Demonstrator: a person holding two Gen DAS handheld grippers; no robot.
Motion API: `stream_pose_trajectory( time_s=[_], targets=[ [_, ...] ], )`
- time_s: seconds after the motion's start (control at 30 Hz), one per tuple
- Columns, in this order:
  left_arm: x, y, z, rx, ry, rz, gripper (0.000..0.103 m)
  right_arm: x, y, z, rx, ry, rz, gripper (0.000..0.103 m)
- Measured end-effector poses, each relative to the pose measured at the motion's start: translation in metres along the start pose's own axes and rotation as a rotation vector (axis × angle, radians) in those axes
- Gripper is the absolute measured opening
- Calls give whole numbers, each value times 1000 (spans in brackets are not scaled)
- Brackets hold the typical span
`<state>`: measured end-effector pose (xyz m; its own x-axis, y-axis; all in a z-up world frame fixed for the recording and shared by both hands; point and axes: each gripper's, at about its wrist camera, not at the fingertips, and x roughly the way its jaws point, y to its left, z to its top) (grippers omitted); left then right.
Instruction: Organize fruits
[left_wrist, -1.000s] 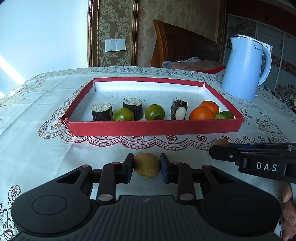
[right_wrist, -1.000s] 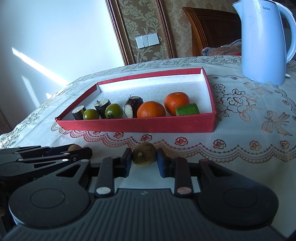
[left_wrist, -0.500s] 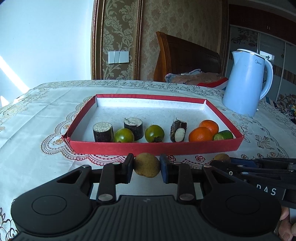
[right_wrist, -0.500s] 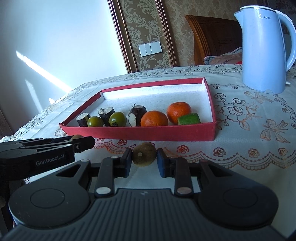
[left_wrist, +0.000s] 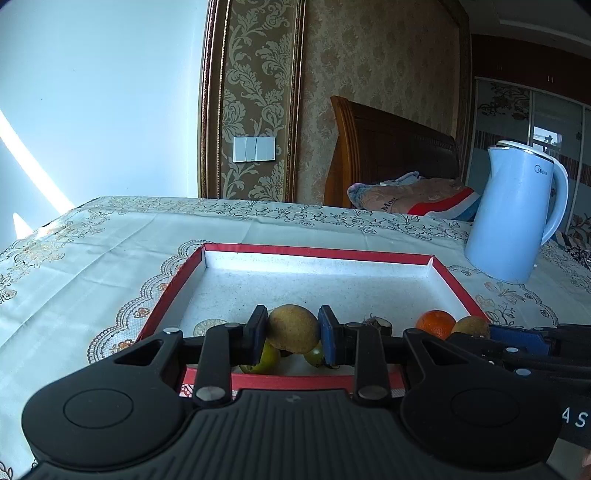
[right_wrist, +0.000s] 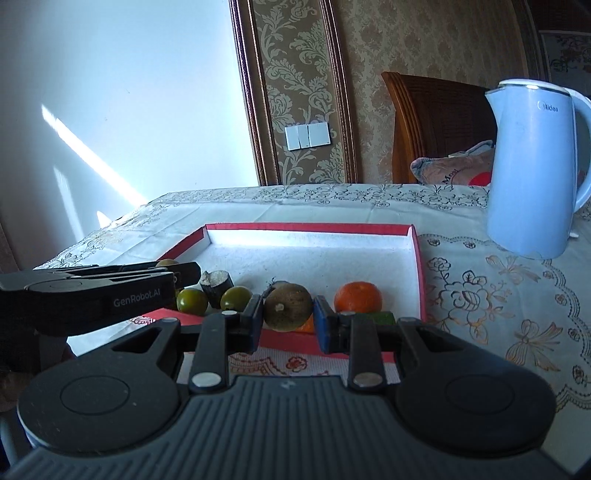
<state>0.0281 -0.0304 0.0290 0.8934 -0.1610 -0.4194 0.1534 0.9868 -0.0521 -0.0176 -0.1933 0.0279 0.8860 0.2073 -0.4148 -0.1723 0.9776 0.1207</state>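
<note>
My left gripper (left_wrist: 293, 334) is shut on a brown kiwi (left_wrist: 293, 328) and holds it in the air over the front of the red tray (left_wrist: 317, 251). My right gripper (right_wrist: 288, 314) is shut on a second brown kiwi (right_wrist: 287, 311), also lifted over the tray's front edge (right_wrist: 306, 227). In the tray lie green fruits (right_wrist: 192, 301), dark sugarcane pieces (right_wrist: 217, 282), oranges (right_wrist: 357, 296) and a green piece (right_wrist: 380, 316). The left gripper shows side-on in the right wrist view (right_wrist: 110, 286); the right gripper with its kiwi shows in the left wrist view (left_wrist: 476, 328).
A light blue kettle (left_wrist: 511, 214) stands on the table right of the tray's far corner; it also shows in the right wrist view (right_wrist: 532, 166). A patterned white tablecloth (left_wrist: 110, 251) covers the table. A wooden headboard (left_wrist: 391, 147) and bedding lie behind.
Both grippers have risen from the tablecloth with their kiwis and moved forward, from in front of the tray to over its front edge. Both stay shut.
</note>
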Motion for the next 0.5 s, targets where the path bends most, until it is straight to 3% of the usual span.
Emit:
stream_pose_trajectory(
  time_s=[0.5],
  targets=[
    [40, -2, 5, -12, -1, 89, 29, 56, -15, 14, -37, 39, -80, 28]
  ],
)
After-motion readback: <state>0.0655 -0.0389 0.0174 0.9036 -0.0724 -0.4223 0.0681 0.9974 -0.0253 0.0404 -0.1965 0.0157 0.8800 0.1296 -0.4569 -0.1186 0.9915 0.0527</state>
